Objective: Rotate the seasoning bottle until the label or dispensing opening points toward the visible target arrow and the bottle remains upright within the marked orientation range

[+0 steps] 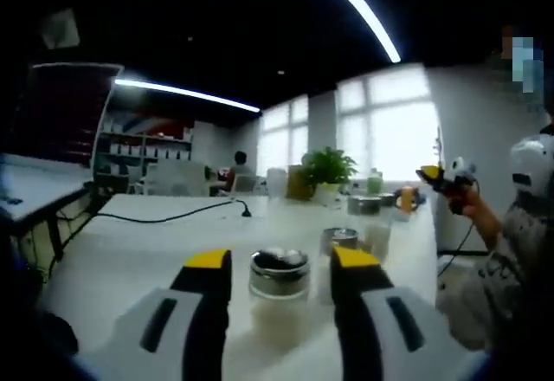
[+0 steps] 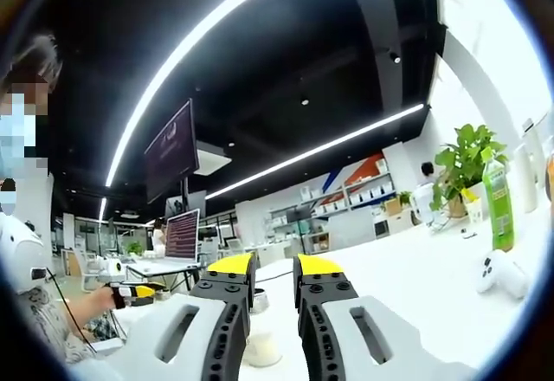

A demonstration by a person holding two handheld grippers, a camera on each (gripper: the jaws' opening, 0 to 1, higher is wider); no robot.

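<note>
Right now the left gripper [image 1: 281, 264] is wide open, and the seasoning bottle [image 1: 279, 293] stands upright on the white table [image 1: 130, 242] between its two jaws, not touching either. Its silver lid [image 1: 279, 264] is on top. Meanwhile the right gripper [image 2: 273, 268] has only a thin gap and holds nothing.

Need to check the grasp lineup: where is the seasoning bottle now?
In the left gripper view, the seasoning bottle stands upright on the white table, between the left gripper's open fingers.
</note>
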